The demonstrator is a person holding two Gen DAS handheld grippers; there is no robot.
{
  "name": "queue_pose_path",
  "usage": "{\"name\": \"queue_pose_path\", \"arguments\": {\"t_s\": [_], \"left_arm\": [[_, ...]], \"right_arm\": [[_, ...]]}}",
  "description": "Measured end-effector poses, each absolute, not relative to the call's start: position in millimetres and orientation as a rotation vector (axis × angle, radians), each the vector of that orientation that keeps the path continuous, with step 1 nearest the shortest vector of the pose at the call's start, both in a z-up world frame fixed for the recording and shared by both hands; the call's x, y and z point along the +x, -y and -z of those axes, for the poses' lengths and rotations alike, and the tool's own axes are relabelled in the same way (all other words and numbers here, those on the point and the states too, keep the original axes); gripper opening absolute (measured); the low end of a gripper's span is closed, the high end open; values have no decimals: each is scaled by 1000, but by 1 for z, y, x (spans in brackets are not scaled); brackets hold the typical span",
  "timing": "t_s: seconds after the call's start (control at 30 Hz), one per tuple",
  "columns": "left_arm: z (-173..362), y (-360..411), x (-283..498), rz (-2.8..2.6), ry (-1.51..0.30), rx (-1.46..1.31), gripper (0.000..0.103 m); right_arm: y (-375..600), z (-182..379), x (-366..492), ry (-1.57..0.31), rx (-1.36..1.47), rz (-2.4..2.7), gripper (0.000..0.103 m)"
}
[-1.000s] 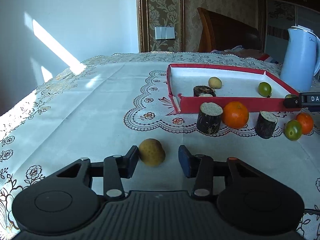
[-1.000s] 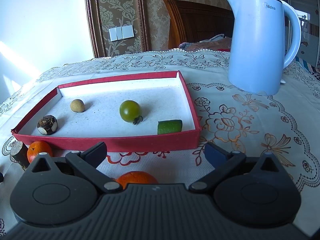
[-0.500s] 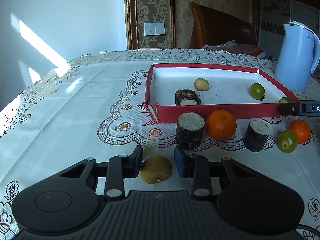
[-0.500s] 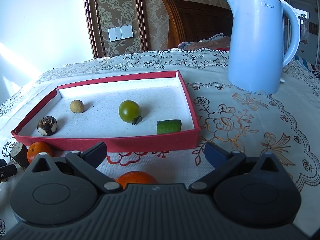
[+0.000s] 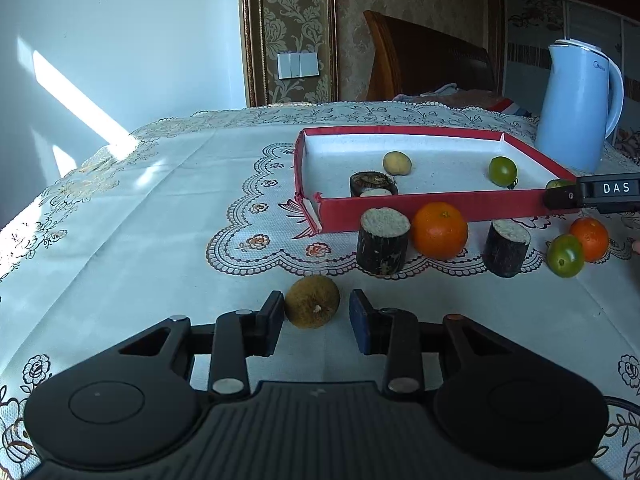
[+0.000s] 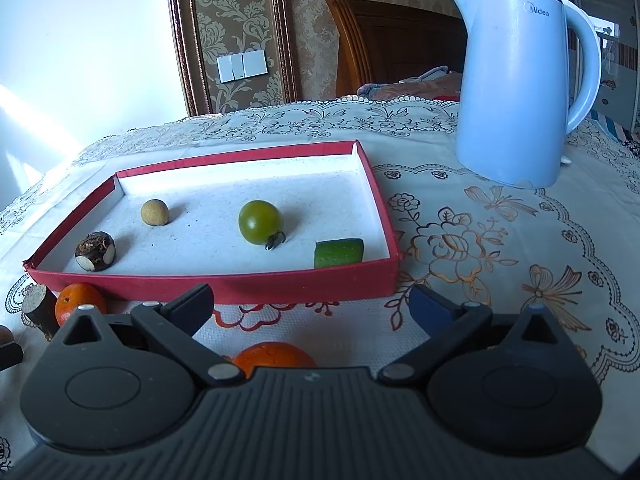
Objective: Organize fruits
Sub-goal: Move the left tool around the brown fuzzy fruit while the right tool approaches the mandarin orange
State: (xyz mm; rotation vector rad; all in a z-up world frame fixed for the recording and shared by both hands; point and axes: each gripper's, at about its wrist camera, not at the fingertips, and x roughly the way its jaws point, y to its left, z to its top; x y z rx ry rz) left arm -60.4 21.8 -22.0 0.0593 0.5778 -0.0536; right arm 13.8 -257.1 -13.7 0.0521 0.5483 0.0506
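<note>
A brown round fruit (image 5: 313, 301) lies on the tablecloth between the fingers of my left gripper (image 5: 316, 316), which is open; the left finger touches it, the right stands apart. Behind it stand two dark cut pieces (image 5: 383, 241), an orange (image 5: 440, 230), a green tomato (image 5: 565, 255) and a second orange (image 5: 589, 238). The red tray (image 5: 424, 207) holds a small tan fruit (image 6: 155, 212), a green tomato (image 6: 260, 222), a dark piece (image 6: 95, 251) and a green chunk (image 6: 339, 252). My right gripper (image 6: 312, 306) is open and empty above an orange (image 6: 274, 358).
A light blue kettle (image 6: 520, 84) stands on the table at the right behind the tray. A wooden chair (image 5: 424, 60) stands beyond the far table edge. The lace tablecloth (image 5: 140, 220) stretches to the left.
My left gripper closed in around the brown fruit, then its fingers opened a little and the fruit sits further forward. The right gripper has barely moved.
</note>
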Motion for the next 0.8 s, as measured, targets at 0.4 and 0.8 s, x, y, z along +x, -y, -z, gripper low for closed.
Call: {"name": "queue_pose_path", "arguments": {"t_s": [0.4, 0.8], "left_arm": [[23, -25, -58, 12, -584, 37, 51], [24, -27, -60, 2, -583, 29, 55]], "right_arm": [[257, 12, 5, -546, 35, -48, 103], [265, 14, -22, -546, 18, -41, 103]]}}
